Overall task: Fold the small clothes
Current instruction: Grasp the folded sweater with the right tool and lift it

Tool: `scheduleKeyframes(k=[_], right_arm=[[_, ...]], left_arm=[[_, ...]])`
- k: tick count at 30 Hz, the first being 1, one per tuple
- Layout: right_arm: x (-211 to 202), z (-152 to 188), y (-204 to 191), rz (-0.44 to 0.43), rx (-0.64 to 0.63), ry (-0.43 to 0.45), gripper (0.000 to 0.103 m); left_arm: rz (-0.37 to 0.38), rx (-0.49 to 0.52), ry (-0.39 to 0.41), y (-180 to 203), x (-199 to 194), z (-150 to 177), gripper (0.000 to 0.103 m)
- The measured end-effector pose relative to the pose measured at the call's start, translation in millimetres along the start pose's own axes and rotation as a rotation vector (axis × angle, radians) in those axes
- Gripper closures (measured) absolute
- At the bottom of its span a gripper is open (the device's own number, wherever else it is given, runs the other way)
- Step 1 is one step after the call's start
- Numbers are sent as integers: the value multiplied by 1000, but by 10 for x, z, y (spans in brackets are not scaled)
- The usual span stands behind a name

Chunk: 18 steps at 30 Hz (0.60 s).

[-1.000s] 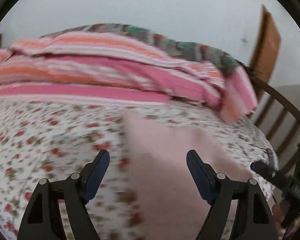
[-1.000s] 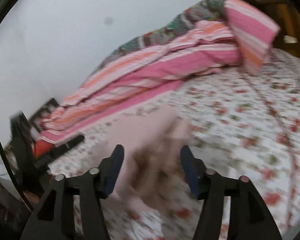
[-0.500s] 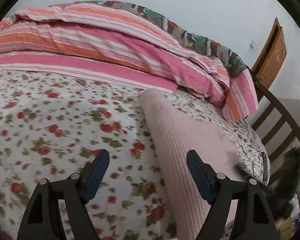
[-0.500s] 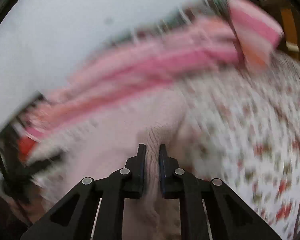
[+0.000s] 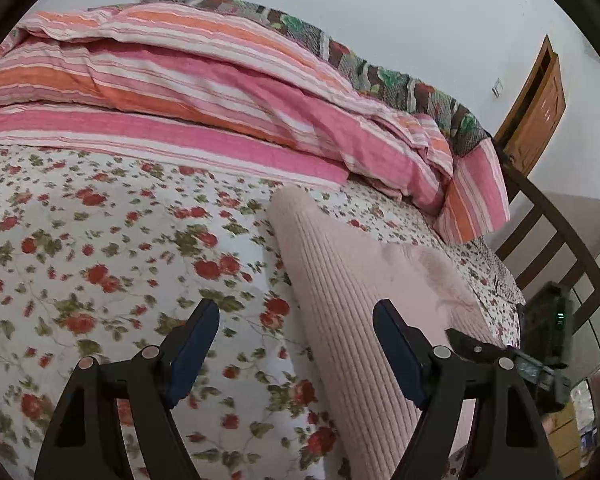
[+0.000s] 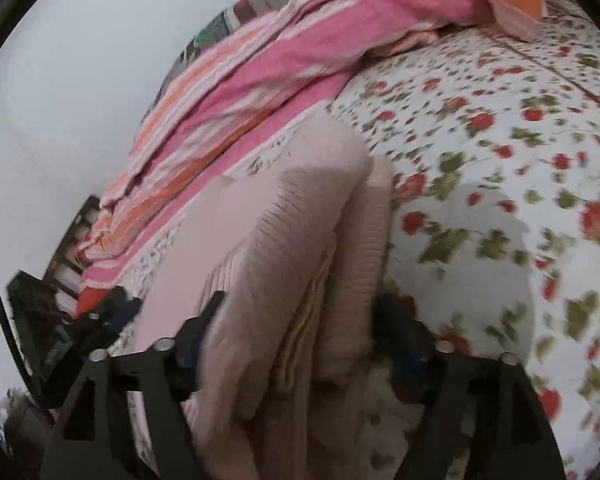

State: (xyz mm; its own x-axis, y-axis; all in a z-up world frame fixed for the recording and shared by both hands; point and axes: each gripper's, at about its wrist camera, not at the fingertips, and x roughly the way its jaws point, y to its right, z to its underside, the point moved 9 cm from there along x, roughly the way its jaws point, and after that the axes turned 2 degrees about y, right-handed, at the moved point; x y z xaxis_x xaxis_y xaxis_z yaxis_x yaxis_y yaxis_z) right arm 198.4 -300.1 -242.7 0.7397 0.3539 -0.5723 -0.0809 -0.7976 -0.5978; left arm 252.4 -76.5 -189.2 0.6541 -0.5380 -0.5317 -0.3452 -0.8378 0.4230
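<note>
A pale pink ribbed knit garment (image 5: 340,280) lies folded in a long strip on the floral bed sheet (image 5: 100,260). My left gripper (image 5: 296,344) is open just above the bed, its jaws astride the garment's left edge, touching nothing. In the right wrist view the garment (image 6: 284,240) is bunched into thick folds. My right gripper (image 6: 300,332) is low over it with its jaws opening wide; the folds fill the gap between them and lie loose. The left gripper's fingers (image 6: 108,316) show at that view's left edge.
A pink and orange striped quilt (image 5: 220,92) is heaped along the far side of the bed, against a white wall. A dark wooden bed rail (image 5: 560,248) and a wooden door (image 5: 536,108) stand to the right. Bare floral sheet (image 6: 500,200) spreads right of the garment.
The right gripper was pinched shut on a fold of the garment half a second ago; its jaws now stand wide apart and lower. The left gripper sank slightly toward the bed and stayed open.
</note>
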Motion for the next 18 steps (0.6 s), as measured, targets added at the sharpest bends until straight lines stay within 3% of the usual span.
scheduleKeyframes(k=[3,4,7,10,13,18], right_arm=[[115,-28,-7,-10,-3,-15,27],[124,-33,-29,-21,-5,-27,46],[125,-53,-104,-81,4,-54,63],[-52,-159,-269,-95,-30,-1,67],[-369,-381,-505,-103,-28,116,67],[-712,-679,-781,78,-124,212,68]], left_arm=[[3,-17,15,-71,-92,-23,25],[4,-24,18,-93,-113,-22,25],[7,-45,22,-139,-147,-21,25],[8,-59,24,-164,-188,-15,25],[-21,-37,41,-227,-294,-31,25],[-67,-40,62,-442,-462,-72,25]])
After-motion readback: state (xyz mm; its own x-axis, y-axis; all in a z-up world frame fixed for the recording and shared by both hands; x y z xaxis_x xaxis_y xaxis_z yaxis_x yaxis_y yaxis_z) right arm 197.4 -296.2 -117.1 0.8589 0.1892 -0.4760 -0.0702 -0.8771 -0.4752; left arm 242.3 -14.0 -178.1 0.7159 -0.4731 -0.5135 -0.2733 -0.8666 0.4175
